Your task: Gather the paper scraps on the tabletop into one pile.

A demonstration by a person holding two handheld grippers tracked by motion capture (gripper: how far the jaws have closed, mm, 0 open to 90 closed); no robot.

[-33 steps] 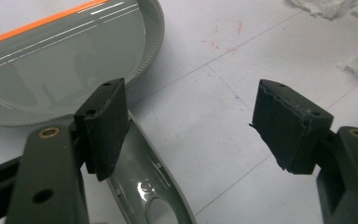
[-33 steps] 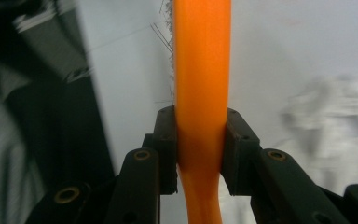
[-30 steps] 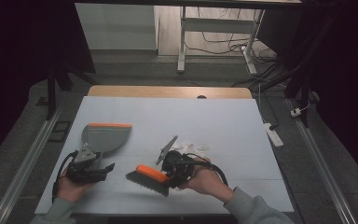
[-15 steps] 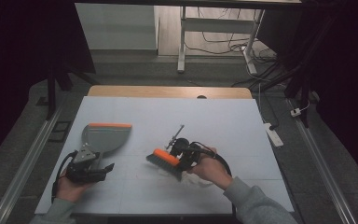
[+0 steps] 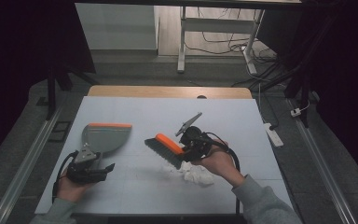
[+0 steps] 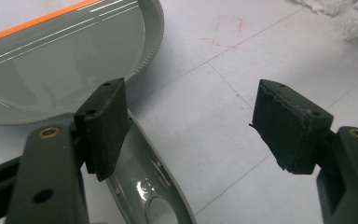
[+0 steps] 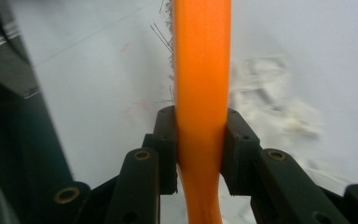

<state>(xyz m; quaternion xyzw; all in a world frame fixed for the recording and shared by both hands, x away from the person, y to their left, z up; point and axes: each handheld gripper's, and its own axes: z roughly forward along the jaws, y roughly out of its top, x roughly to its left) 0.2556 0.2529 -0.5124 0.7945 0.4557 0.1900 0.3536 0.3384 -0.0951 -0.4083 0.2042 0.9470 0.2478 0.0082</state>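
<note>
since the earlier frames our right gripper (image 5: 185, 151) has carried the brush (image 5: 164, 149) from low near the table's front edge up and away, so it now sits just behind the crumpled white paper (image 5: 193, 173) rather than beside it, while our left gripper (image 5: 103, 168) has kept its place by the dustpan (image 5: 103, 137). in the right gripper view the jaws are clamped tight on the orange handle (image 7: 201, 88), one pad on each flank, with the bristles showing beyond at the upper left. our left jaws stand wide apart; the left gripper view shows the dustpan's grey handle (image 6: 144, 182) running up from under the left pad (image 6: 103, 122), with nothing pressed between the pads, so we judge it unheld for now. the relation that matters: in the high view the brush's long axis runs diagonally from upper left down to our right hand, the paper lies just toward us and slightly right of the bristle head, and the dustpan rests well to the left with its orange lip (image 5: 110, 125) on the far side and its handle pointing back at our left hand. we judge the next sweep must drag the paper leftward across the white table (image 5: 242, 116), and the pan's mouth faces away from that path, so our left hand, the nearer one, would need to grip and turn it first.
</note>
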